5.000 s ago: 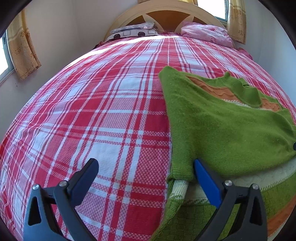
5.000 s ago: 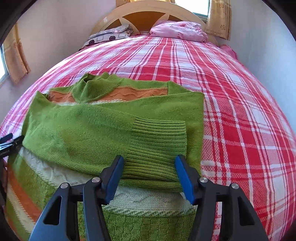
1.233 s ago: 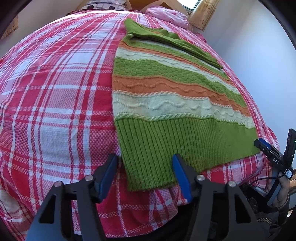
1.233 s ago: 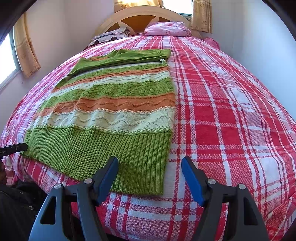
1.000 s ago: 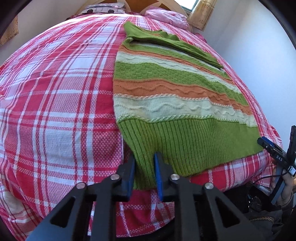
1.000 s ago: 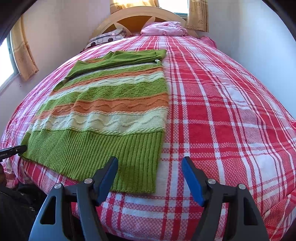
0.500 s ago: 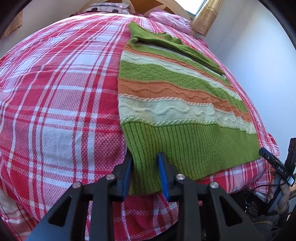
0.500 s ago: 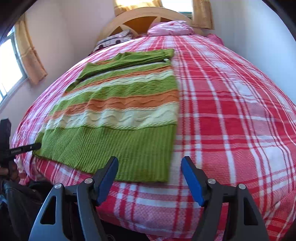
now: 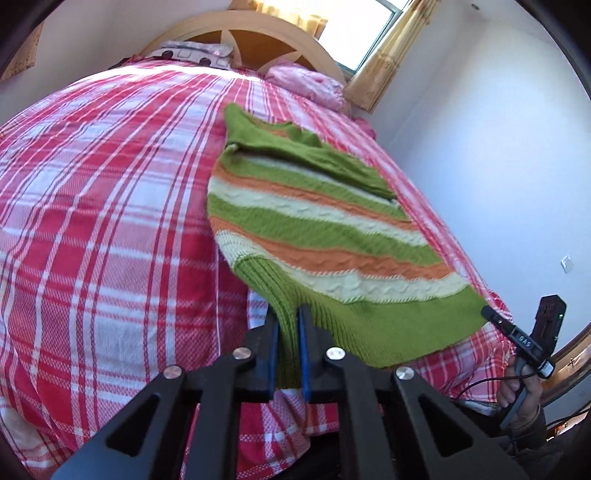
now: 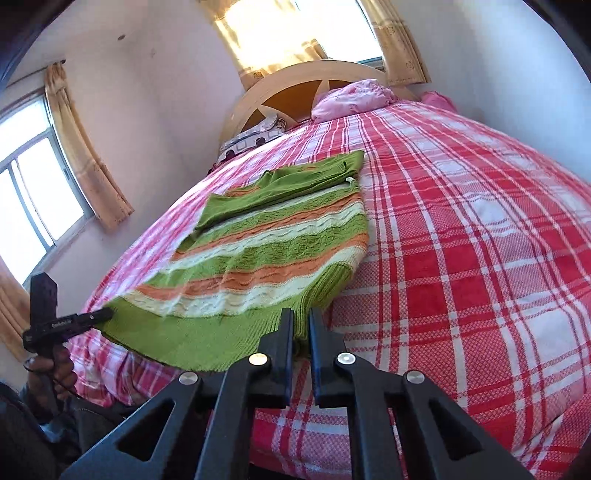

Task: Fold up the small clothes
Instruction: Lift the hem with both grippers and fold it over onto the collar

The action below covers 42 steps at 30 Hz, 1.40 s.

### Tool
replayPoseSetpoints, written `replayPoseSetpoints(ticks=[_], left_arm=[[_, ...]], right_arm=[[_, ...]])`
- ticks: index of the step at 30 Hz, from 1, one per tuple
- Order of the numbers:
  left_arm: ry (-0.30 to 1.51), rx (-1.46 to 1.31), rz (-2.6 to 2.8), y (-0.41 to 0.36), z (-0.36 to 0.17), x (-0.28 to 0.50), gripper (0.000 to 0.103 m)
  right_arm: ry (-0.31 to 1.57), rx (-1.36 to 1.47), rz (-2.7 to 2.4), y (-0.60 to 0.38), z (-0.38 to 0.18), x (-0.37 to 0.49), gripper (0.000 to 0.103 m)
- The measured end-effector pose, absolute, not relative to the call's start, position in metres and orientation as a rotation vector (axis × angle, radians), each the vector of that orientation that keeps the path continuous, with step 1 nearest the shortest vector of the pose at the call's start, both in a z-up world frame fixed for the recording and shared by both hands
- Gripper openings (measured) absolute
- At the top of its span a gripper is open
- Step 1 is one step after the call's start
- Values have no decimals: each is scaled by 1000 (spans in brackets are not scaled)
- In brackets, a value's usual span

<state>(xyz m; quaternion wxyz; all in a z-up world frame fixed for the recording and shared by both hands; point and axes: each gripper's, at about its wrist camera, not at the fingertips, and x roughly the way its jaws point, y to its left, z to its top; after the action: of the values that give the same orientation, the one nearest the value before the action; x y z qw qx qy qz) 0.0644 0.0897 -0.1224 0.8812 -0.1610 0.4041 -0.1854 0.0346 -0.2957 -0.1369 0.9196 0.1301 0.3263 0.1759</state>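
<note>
A striped sweater (image 9: 317,229) in green, orange and cream lies lengthwise on the red plaid bed (image 9: 92,203), its green sleeves folded across the far end. My left gripper (image 9: 286,314) is closing, its blue pads pressing the left corner of the ribbed green hem, which is raised off the bed. In the right wrist view the sweater (image 10: 280,236) rises at its right hem corner, where my right gripper (image 10: 301,314) is shut on the knit. Each view shows the other gripper at the far corner: right gripper (image 9: 517,332), left gripper (image 10: 74,319).
A wooden headboard (image 9: 258,33), a patterned pillow (image 9: 195,57) and a pink pillow (image 10: 354,94) sit at the far end. A white wall (image 9: 498,147) runs close along the bed's right side. A curtained window (image 10: 33,192) is at left. A person's hand (image 10: 55,369) holds the left gripper.
The right gripper went from wide open to shut on the hem's right corner. Both grippers rose, lifting the hem off the bed, and both views tilted up toward the headboard.
</note>
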Motion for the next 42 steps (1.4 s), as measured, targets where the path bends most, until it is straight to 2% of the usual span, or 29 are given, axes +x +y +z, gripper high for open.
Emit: replayPoseSetpoints(ticks=[2, 4, 26, 42], left_arm=[[833, -334, -389, 90, -119, 68, 10], [826, -333, -385, 90, -116, 73, 5], [673, -461, -402, 113, -60, 137, 5], [635, -482, -366, 109, -35, 220, 5]], right_arm=[[650, 291, 367, -299, -129, 36, 5], [619, 313, 378, -302, -117, 38, 4], [460, 319, 438, -287, -29, 113, 3], [451, 307, 437, -269, 5, 205, 3]])
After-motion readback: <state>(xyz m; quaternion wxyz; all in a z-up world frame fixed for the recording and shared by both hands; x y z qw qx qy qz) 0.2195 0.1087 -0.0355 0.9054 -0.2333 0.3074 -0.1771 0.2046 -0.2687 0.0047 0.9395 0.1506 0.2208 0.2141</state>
